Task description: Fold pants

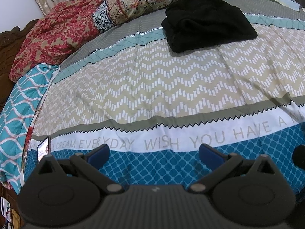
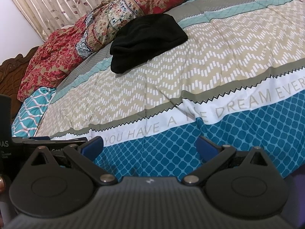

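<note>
1. The bedspread (image 1: 152, 80), patterned in zigzag bands with a printed text stripe, covers the whole work surface. A bundled floral quilt (image 1: 63, 32) lies along the far edge, near the curtain (image 2: 63, 2).
2. The pants (image 1: 207, 22) are black and lie as a compact, already doubled bundle on the far half of the bedspread, just in front of the quilt. In the right wrist view the pants (image 2: 146, 42) sit left of centre and well apart from both tools.
3. We judge the folding to be done or nearly done: the bundle looks layered and squared, though the dark cloth hides its edges.
4. If a further fold or tidy is required, we advise approaching low over the bedspread, gripping the thick near edge through all layers, and lifting both corners together so the stack does not slide apart.
5. We would avoid pinching the bedspread beneath, since its loose creases could be caught with the pants.
6. A phone (image 1: 44, 148) stands at the near left edge of the bed; we would keep clear of it.
7. The left gripper (image 1: 153, 150) has its blue fingers (image 1: 99, 153) spread wide, with nothing between them, above the near blue band.
8. The right gripper (image 2: 149, 145) is likewise spread wide and empty, touching nothing.
</note>
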Available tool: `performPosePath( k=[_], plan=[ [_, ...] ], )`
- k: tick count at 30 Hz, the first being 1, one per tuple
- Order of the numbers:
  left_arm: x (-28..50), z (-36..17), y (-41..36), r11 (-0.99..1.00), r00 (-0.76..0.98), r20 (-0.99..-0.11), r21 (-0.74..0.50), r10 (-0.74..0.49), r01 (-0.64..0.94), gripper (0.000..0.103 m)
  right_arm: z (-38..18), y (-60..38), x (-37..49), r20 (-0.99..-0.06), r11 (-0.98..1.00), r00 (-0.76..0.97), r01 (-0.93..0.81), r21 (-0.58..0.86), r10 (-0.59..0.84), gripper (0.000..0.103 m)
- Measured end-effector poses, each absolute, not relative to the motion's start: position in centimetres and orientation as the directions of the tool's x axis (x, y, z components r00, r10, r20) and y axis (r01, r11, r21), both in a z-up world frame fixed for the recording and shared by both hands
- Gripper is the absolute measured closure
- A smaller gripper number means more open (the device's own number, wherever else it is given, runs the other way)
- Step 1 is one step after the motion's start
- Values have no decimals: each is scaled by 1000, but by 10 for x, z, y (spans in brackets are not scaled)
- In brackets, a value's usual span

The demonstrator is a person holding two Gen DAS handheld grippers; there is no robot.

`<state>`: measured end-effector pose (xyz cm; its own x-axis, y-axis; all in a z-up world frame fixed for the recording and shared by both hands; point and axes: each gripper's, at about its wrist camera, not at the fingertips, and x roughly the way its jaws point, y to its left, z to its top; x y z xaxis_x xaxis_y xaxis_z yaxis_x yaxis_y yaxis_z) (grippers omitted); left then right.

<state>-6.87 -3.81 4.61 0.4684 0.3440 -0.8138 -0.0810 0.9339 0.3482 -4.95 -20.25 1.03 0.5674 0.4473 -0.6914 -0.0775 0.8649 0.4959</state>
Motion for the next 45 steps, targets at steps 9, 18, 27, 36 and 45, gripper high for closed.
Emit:
performPosePath(
  k=[9, 18, 27, 36, 45],
  plan=[
    [-67, 44, -35, 956, 440, -852, 283, 285, -72, 0, 10, -204, -49, -692, 863, 563, -79, 498, 451, 0],
    [-68, 45, -34, 957, 439, -852, 279, 284, -77, 0, 9, -203, -49, -691, 864, 564, -83, 497, 452, 0],
    [-71, 50, -35, 959, 450, -849, 273, 278, -76, 0, 16, -204, -52, -681, 865, 576, -99, 492, 453, 0],
    [-73, 58, -37, 962, 465, -844, 263, 268, -77, 0, 23, -202, -53, -672, 866, 584, -113, 488, 455, 0],
    [-73, 60, -37, 963, 470, -843, 259, 263, -74, 0, 24, -202, -53, -673, 867, 585, -114, 485, 453, 0]
  ],
)
